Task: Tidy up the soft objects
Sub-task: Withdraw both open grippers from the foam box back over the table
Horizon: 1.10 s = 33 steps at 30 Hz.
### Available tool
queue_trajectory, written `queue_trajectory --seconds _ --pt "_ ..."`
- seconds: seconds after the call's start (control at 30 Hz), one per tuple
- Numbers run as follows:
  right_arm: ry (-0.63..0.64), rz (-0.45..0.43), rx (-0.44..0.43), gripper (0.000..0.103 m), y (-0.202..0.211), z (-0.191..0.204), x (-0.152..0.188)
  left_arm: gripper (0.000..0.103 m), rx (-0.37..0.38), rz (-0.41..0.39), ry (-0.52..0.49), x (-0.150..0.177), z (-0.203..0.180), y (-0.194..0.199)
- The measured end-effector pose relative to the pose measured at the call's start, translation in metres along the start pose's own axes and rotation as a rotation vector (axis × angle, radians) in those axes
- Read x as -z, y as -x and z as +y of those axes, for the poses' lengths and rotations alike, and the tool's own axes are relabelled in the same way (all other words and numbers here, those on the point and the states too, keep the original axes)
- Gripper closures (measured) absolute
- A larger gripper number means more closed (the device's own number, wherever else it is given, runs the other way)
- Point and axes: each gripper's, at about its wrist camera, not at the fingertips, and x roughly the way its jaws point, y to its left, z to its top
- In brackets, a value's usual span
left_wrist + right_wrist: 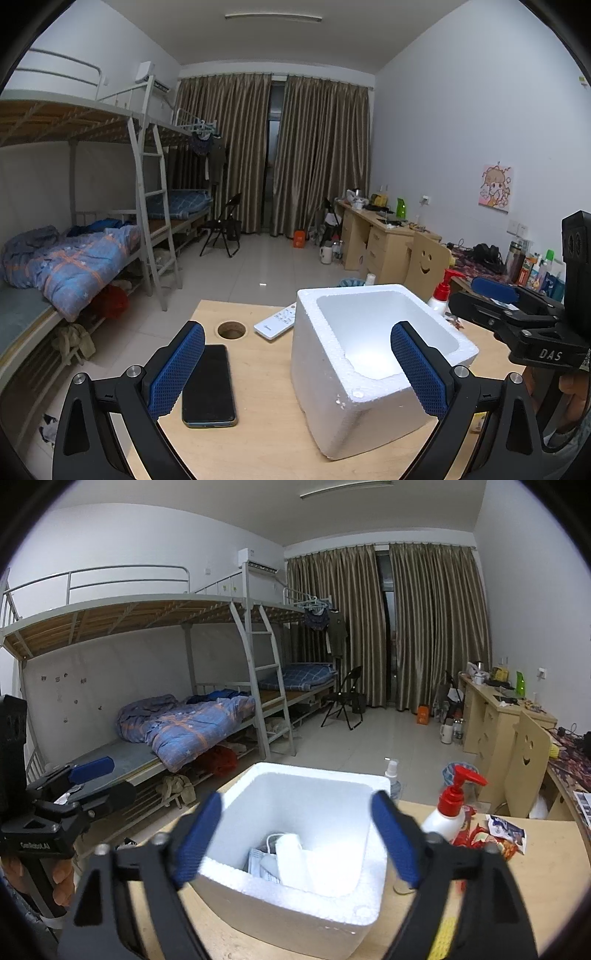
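Left gripper (297,363), foreground of the left wrist view: blue-padded fingers (176,369) spread wide, nothing between the pads. Left finger stands over a black phone (208,387) lying flat on the wooden counter (266,439); right finger stands in front of the near rim of a white foam box (332,373). Beyond the phone, a round cable hole (231,329) in the counter; right of it, a white remote control (277,322) just beside the box's far left corner. Right of the box, a white pump bottle (441,291) with a red head. Far right of the frame, the right gripper (495,295) seen from the side, with part of a hand (574,391) below it.

Right gripper (297,843), foreground of the right wrist view: fingers stand wide apart on either side of the foam box (295,904), above its opening, gripping nothing. At the box's bottom, lower centre of the frame, lie the soft white items (286,860), a folded white piece over a printed packet; their exact kind cannot be told. Right of the box, the pump bottle (448,812), then red snack wrappers (487,840) on the counter (539,878). Far left of the frame, the left gripper (99,775) in a hand (62,877).
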Motion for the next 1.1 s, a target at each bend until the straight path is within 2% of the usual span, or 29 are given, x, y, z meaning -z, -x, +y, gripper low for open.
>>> queue_trajectory --seconds 0.1,0.17,0.37,1.1 --pt "-0.007 -0.007 -0.002 0.002 0.004 0.000 0.000 0.002 0.000 -0.002 -0.003 0.001 -0.001 0.003" --pt "-0.011 -0.010 0.001 0.000 0.004 0.002 -0.002 0.002 0.004 -0.002 -0.004 0.001 -0.002 0.003" --pt "-0.014 0.002 0.010 0.000 0.008 0.004 -0.001 0.002 0.003 -0.005 -0.009 0.001 -0.010 0.010" --pt "0.000 -0.045 -0.003 0.000 0.059 0.006 0.006 0.002 0.020 -0.028 -0.033 0.004 -0.041 0.048"
